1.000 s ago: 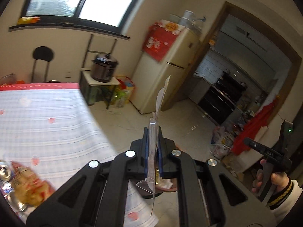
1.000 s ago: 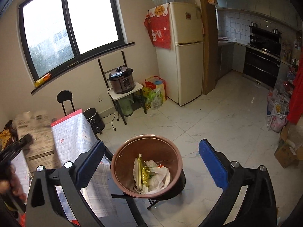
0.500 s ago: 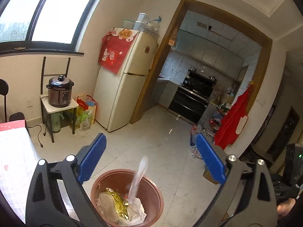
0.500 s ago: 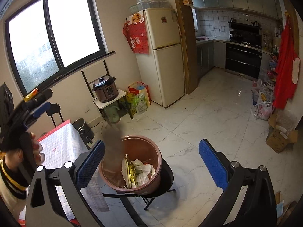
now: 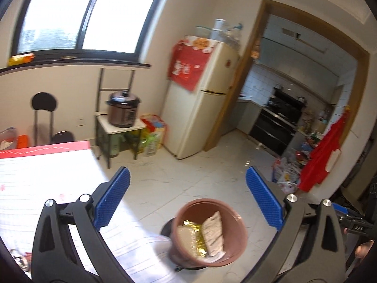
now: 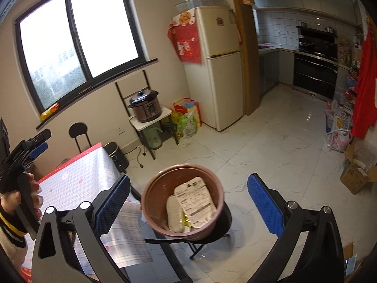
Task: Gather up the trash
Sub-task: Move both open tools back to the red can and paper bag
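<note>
Left hand-held gripper (image 5: 187, 208) wide open, empty, jaws just opened; packet (image 6: 195, 204) in bin (image 6: 182, 200), below-ahead. Right hand-held gripper (image 6: 188, 208) also agape, empty.

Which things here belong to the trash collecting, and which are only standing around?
Belong to the job:
- brown bin
- white wrapper lying in the bin
- left gripper, open, nothing between its fingers
- right gripper, open

Only standing around:
- fridge
- pressure cooker
- black chair
- cardboard box

"DAS" on right tool (image 5: 355, 224); wrapper (image 6: 195, 201) print unreadable.
</note>
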